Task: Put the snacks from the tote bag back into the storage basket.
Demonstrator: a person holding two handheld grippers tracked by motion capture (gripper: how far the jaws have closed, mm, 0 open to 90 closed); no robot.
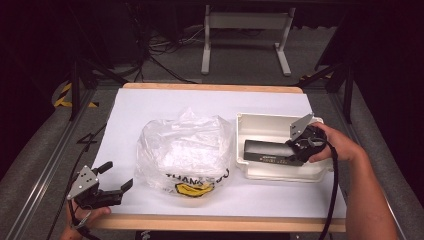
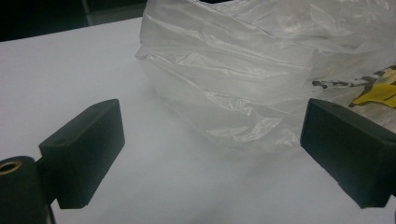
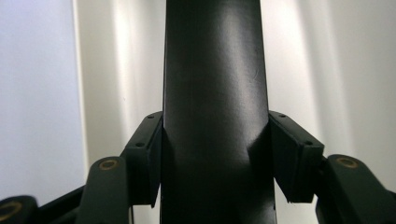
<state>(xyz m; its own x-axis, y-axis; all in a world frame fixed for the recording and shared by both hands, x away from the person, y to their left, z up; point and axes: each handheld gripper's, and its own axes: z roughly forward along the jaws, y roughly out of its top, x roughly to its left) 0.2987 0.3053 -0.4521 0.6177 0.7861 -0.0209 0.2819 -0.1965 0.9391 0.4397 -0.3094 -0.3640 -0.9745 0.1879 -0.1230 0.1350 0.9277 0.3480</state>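
Right tool (image 1: 300, 150) is clenching the black box (image 1: 267, 151) over the white tray (image 1: 250, 122) at 3 o'clock, best lowering it level, while left tool (image 1: 116, 176) is idling released beside the plastic bag (image 1: 182, 150).

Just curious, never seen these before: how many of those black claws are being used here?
2. The left claw hovers open at the table's near left corner; the right claw grips a black box over the white tray.
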